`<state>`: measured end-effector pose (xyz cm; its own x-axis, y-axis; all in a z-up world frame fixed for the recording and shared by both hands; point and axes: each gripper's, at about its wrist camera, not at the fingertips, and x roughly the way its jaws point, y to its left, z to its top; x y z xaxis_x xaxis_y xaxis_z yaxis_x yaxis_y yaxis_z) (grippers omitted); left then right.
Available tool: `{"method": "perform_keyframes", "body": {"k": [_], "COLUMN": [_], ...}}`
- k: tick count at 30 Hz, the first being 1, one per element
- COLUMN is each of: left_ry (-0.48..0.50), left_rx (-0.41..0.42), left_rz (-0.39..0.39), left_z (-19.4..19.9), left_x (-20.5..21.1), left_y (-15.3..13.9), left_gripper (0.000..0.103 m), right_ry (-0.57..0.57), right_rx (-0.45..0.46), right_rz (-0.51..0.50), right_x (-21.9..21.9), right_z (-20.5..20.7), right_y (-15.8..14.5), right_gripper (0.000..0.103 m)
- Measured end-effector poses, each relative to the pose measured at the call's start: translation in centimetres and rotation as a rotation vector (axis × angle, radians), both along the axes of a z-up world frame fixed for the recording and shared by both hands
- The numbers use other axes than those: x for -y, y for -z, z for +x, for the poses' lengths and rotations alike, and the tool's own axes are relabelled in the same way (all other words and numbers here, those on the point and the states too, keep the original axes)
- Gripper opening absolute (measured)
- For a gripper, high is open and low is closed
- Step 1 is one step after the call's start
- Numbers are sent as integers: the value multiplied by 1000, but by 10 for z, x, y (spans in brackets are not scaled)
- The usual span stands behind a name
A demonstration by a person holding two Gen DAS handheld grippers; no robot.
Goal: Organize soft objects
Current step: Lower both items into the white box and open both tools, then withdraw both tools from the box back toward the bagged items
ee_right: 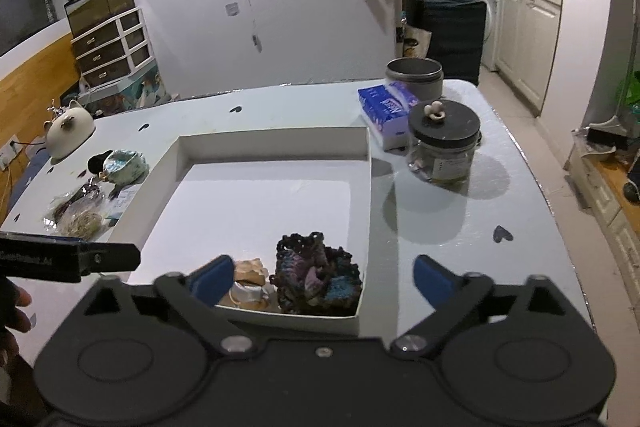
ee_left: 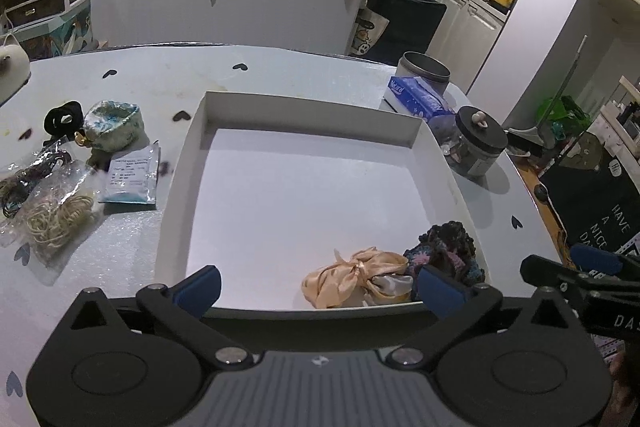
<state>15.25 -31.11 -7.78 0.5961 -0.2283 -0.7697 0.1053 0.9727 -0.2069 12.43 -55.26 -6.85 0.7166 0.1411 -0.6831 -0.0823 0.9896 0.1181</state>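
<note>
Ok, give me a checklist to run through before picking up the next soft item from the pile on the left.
1. Left gripper jaws open and holding nothing: ok.
2. Right gripper jaws open and holding nothing: ok.
3. White box has free floor for more items: ok; only the peach satin scrunchie and the dark crocheted scrunchie sit in its near right corner.
4. Next item reachable: ok; the floral fabric scrunchie lies uncovered left of the box.
5. Black hair tie separate from the floral one: cannot tell; they lie close together.
6. Glass jar clear of the route: ok; it stands right of the box.
</note>
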Motion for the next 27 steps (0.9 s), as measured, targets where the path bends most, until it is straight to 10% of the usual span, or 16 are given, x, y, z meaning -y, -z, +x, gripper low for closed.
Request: {"method": "perform_keyframes", "body": {"k": [27], "left_ry": [35], "left_rx": [92], "left_rz": [12], "left_z": [14], "left_x": [-139], "left_y": [-17], "left_gripper": [103], "right_ry": [162], "right_rx": [48], "right_rz": [-9], "right_x": [-101], "right_z": [-2], "right_y": [-5], "right_gripper": [103]}}
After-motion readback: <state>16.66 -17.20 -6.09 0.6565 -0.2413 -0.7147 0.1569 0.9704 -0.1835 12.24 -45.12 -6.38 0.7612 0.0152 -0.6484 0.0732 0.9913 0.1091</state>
